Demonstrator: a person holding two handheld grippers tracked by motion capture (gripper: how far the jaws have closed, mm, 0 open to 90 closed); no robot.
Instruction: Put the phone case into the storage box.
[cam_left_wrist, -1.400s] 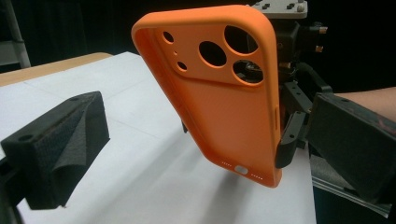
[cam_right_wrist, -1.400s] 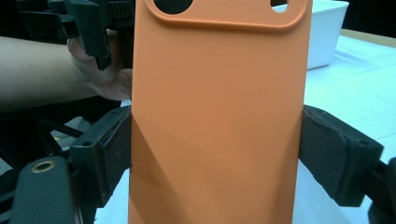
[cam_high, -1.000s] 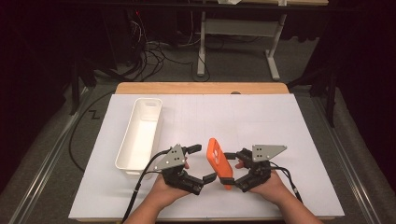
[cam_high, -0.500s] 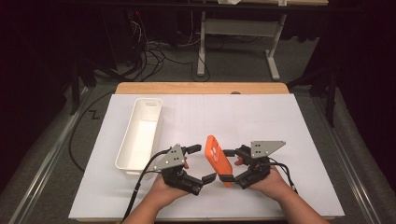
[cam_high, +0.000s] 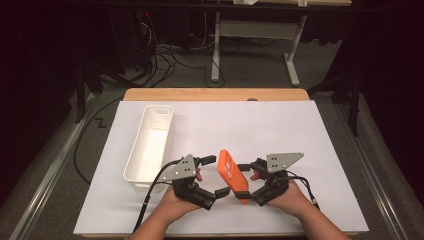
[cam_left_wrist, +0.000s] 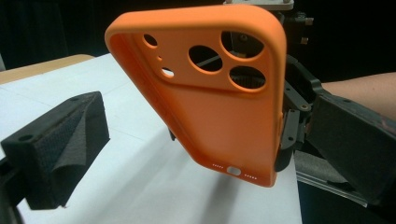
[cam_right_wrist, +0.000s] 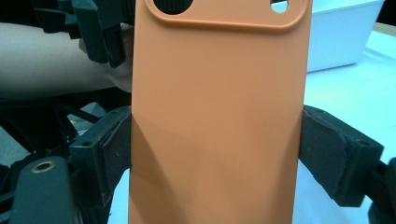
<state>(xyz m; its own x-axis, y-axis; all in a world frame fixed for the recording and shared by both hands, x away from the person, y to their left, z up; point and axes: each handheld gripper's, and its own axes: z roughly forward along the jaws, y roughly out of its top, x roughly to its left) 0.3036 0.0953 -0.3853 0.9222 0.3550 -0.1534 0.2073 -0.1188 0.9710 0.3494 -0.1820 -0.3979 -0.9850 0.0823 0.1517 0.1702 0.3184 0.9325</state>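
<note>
In the high view, one orange phone case (cam_high: 232, 175) is seen held up off the white table cover (cam_high: 300, 135), near the table's front edge, between the right gripper (cam_high: 248, 186) and the left gripper (cam_high: 215, 176). One white bin (cam_high: 150, 142) stands on the cover to the left, just beside the left gripper, and nothing is seen inside it. The work is judged to be at its middle: the case has been lifted and is held at its edges, but it has not been passed over or set down anywhere; a handover to the left gripper, and perhaps a placing in the bin, is judged to be left. In the left gripper view, the case (cam_left_wrist: 219, 88) is shown from its hollow inside, with its camera holes at the top; the left gripper's jaws are spread wide, one pad at the left well apart from the case, and nothing is gripped by them. In the right gripper view, the case's smooth back (cam_right_wrist: 215, 121) is seen upright, clamped at both long edges by the right gripper's two pads (cam_right_wrist: 327, 149), which touch it on either side. Counted in all: one case, one bin, two grippers.
</note>
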